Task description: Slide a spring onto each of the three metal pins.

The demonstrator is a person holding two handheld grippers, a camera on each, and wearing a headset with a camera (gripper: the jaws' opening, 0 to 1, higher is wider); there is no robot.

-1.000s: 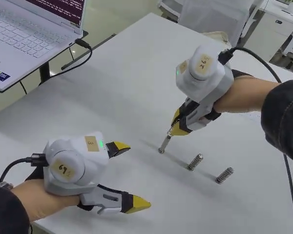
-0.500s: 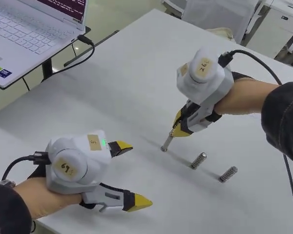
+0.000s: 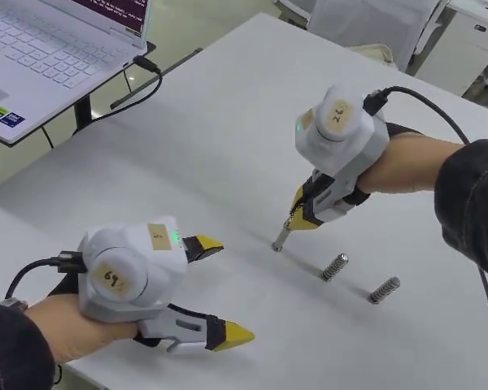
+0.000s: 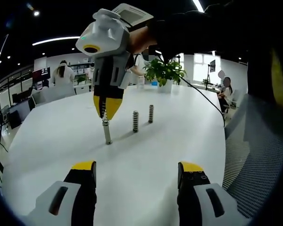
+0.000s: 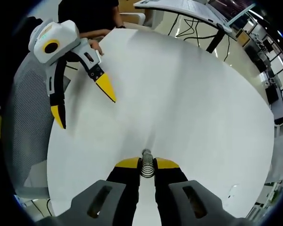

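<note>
Movement since a second ago is slight: we keep the right gripper (image 3: 297, 218) clenched on the last spring (image 5: 147, 167), just started onto the bare left pin (image 3: 281, 238), so it needs pushing down, while the left gripper (image 3: 228, 288) idles released, near.

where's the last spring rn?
The spring is clamped in the right gripper, at the top of the bare pin, just left of the nearest sprung pin in the head view.

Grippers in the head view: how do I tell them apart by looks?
Both have white rounded bodies, black jaws with yellow tips, and a black cable. The sticker on the left gripper reads 69, on the right gripper starts 26. Both sleeves are dark.
</note>
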